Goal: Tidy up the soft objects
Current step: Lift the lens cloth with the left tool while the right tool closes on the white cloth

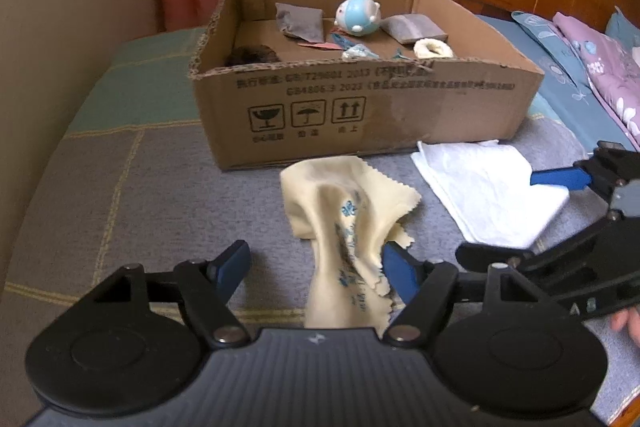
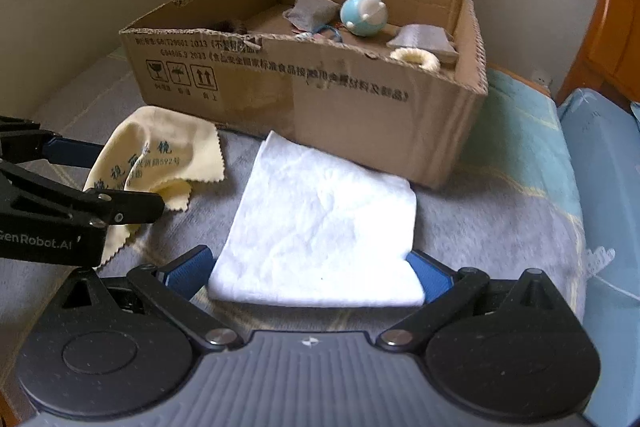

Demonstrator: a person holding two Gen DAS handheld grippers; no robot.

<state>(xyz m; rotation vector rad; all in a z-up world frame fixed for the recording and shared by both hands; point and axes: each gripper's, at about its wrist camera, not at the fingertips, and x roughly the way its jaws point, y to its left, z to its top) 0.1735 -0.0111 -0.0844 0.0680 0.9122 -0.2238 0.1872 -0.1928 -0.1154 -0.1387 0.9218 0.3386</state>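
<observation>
While the left tool [image 1: 314,269] stands spread around the yellow cloth [image 1: 348,203] on the bed [image 1: 140,211], and the right tool [image 2: 316,263] spread around the white towel [image 2: 320,223], either may pinch bedding too, short of the box [image 1: 360,103] ahead.

Bed [image 1: 120,195] under patchwork cover, grey and teal squares with yellow lines. Cardboard box [image 1: 360,107] sits on it toward far end. Yellow cloth [image 1: 344,199] lies rumpled just before box front, printed side up. White towel [image 2: 320,223] lies folded flat beside cloth, near box. Pillows [image 1: 592,67] at head of bed, blue and purple floral.
</observation>
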